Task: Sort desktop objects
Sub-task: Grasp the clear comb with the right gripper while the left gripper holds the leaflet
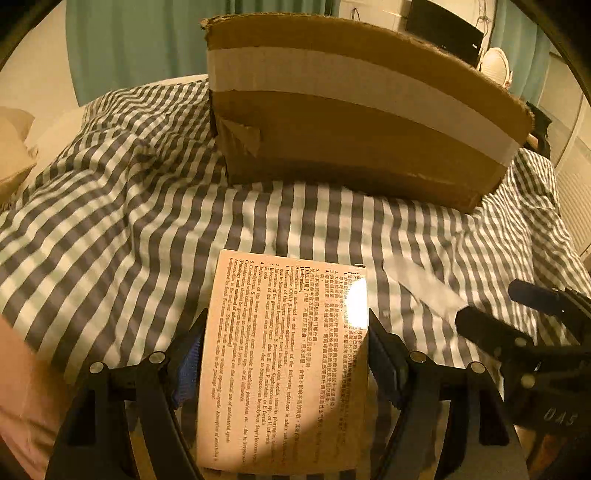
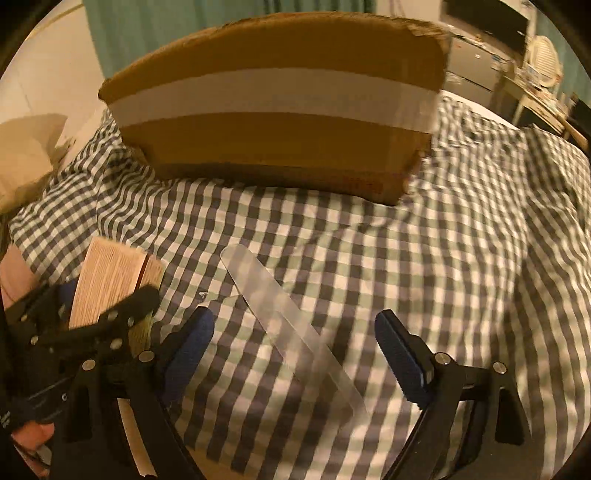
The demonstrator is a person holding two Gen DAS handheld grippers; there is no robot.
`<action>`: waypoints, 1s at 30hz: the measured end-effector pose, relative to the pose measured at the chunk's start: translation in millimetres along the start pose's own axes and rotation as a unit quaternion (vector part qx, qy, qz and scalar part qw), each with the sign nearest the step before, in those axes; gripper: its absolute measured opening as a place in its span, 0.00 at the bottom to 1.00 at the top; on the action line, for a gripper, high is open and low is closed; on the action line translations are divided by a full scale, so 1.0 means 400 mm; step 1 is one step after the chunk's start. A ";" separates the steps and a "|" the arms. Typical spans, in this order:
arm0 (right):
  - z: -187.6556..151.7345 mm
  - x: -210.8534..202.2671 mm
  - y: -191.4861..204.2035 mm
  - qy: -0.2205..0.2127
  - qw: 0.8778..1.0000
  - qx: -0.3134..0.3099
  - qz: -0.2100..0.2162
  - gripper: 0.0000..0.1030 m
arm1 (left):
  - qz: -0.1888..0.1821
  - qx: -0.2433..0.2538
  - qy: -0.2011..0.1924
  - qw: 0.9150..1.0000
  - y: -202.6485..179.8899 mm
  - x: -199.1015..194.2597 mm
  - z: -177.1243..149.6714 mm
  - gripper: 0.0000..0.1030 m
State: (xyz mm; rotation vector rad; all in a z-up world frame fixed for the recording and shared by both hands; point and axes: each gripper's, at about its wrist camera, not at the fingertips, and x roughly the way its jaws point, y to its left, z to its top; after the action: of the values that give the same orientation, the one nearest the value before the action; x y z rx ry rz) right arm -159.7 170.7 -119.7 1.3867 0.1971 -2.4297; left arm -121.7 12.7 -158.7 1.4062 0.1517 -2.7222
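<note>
A pale medicine carton (image 1: 284,350) with small printed text sits between the fingers of my left gripper (image 1: 286,325), both blue pads pressed on its long sides. The right wrist view shows this carton (image 2: 110,280) at the lower left. A clear plastic ruler (image 2: 280,314) lies at a slant on the checked cloth (image 2: 443,258). My right gripper (image 2: 293,319) hangs over it with its fingers wide apart on either side, and its pads do not touch the ruler. In the left wrist view the ruler (image 1: 421,286) shows just ahead of the right gripper (image 1: 491,302).
A large cardboard box (image 1: 351,122) with a white tape band stands on the cloth behind both grippers. A cream pillow (image 1: 11,147) lies at the far left. Furniture and a black screen (image 1: 443,29) are at the back right. Part of a person's arm (image 1: 22,387) shows at lower left.
</note>
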 end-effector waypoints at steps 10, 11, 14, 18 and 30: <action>0.002 0.071 0.009 0.031 0.999 -0.030 -0.004 0.57 | -0.003 -0.002 -0.007 1.000 0.000 0.074 0.028 0.75; 0.000 0.074 0.011 0.032 0.999 -0.033 -0.007 0.57 | -0.002 0.000 -0.008 1.000 -0.001 0.076 0.027 0.75; -0.006 0.076 0.023 0.028 0.998 -0.045 -0.018 0.55 | 0.004 0.011 -0.017 1.000 -0.009 0.078 0.024 0.75; -0.012 0.066 0.034 0.020 0.998 -0.048 -0.028 0.33 | 0.004 0.017 -0.026 1.000 -0.007 0.072 0.022 0.75; -0.044 -0.003 0.049 0.002 1.000 -0.009 -0.009 0.26 | 0.004 0.028 -0.042 0.999 -0.020 0.004 -0.009 0.74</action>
State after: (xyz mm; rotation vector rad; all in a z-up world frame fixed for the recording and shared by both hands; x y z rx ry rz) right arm -137.7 157.7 -126.8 1.3874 0.2330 -2.4339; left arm -120.5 21.2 -161.9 1.2984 0.0669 -2.7950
